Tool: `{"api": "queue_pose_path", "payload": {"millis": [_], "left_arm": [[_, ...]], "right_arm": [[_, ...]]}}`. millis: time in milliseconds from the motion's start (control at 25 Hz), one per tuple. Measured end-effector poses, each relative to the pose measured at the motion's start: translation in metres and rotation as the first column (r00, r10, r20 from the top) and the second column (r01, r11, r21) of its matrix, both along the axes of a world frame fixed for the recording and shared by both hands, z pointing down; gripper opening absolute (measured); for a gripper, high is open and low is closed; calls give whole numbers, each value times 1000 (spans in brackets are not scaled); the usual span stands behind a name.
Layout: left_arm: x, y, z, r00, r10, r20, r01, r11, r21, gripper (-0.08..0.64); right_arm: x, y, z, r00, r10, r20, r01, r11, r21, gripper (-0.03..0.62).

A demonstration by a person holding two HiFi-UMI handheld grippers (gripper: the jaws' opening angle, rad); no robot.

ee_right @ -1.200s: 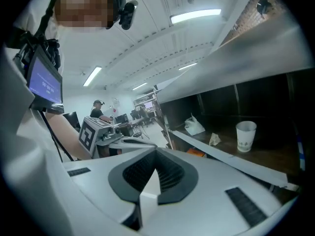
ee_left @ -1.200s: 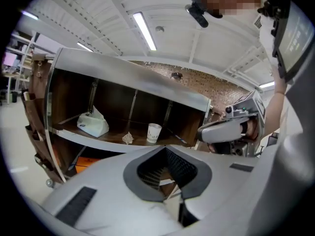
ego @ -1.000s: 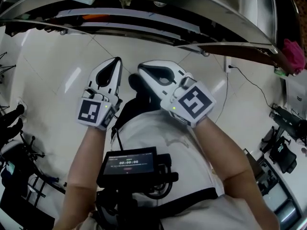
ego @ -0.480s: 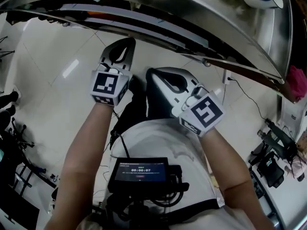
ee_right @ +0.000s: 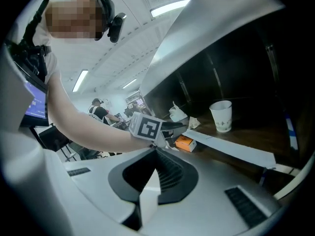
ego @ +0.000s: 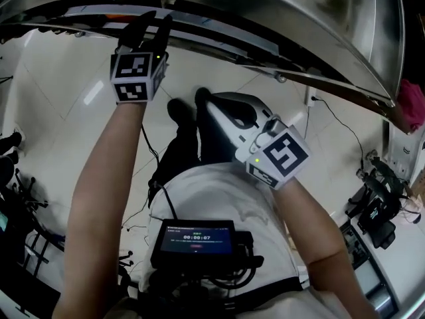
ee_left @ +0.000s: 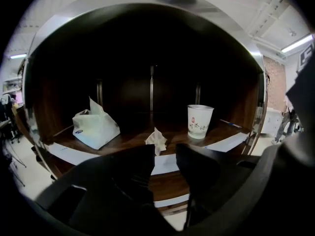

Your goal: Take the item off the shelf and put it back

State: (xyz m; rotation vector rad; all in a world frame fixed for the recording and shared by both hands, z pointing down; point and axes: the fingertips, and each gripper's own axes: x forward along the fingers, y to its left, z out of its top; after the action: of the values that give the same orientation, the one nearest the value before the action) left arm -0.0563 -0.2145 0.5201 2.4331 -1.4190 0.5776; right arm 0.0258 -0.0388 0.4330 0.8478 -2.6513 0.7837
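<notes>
Both jaws of our left gripper (ee_left: 165, 154) are opening, empty, facing the shelf (ee_left: 123, 142). We see the crumpled tissue (ee_left: 156, 140) there between a tissue pack (ee_left: 94, 128) and a paper cup (ee_left: 200, 121). Our right gripper (ee_right: 156, 156) has its jaws together.

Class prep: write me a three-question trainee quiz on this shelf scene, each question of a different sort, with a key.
1. True or false: the paper cup stands upright on the shelf.
2. What lies between the tissue pack and the cup? A a spoon; B a crumpled tissue; C a bottle.
3. Fill in: the right gripper holds nothing, and its fingers are ___.
Key: 1 true; 2 B; 3 together.
</notes>
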Motion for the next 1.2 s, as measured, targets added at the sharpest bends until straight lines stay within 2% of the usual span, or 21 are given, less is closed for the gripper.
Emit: {"api": "queue_pose_path", "payload": {"millis": [120, 240, 440, 480, 640, 680, 800, 1000, 1200], "left_arm": [[1, -20, -3, 1000, -9, 6, 9, 1000, 14, 167], [8, -37, -4, 1000, -5, 15, 4, 1000, 17, 169], [8, -53, 7, 995, -8, 99, 9, 1000, -11, 169], [8, -54, 10, 994, -9, 112, 11, 1000, -19, 160], [-3, -56, 11, 989, -37, 146, 39, 999, -11, 20], [-4, -55, 10, 988, -37, 151, 38, 999, -6, 6], [-7, -50, 9, 988, -29, 150, 30, 1000, -6, 5], [-11, -41, 3, 991, -18, 131, 19, 1000, -3, 5], [-2, -26, -11, 995, 28, 96, -29, 999, 15, 5]], "right_arm": [[7, 5, 5, 1000, 9, -6, -9, 999, -35, 5], [14, 4, 7, 999, 39, -4, -39, 999, -21, 5], [16, 10, 10, 999, 37, -6, -37, 997, -72, 5], [18, 9, 10, 999, 44, -6, -45, 997, -69, 5], [20, 3, 9, 997, 77, 0, -77, 997, -19, 5], [19, 4, 9, 997, 74, -1, -74, 997, -23, 5], [16, 10, 9, 999, 54, -5, -54, 997, -56, 5], [10, 10, 7, 999, 44, 0, -44, 998, -49, 5], [8, 5, 2, 999, 51, 11, -51, 999, 4, 5]]}}
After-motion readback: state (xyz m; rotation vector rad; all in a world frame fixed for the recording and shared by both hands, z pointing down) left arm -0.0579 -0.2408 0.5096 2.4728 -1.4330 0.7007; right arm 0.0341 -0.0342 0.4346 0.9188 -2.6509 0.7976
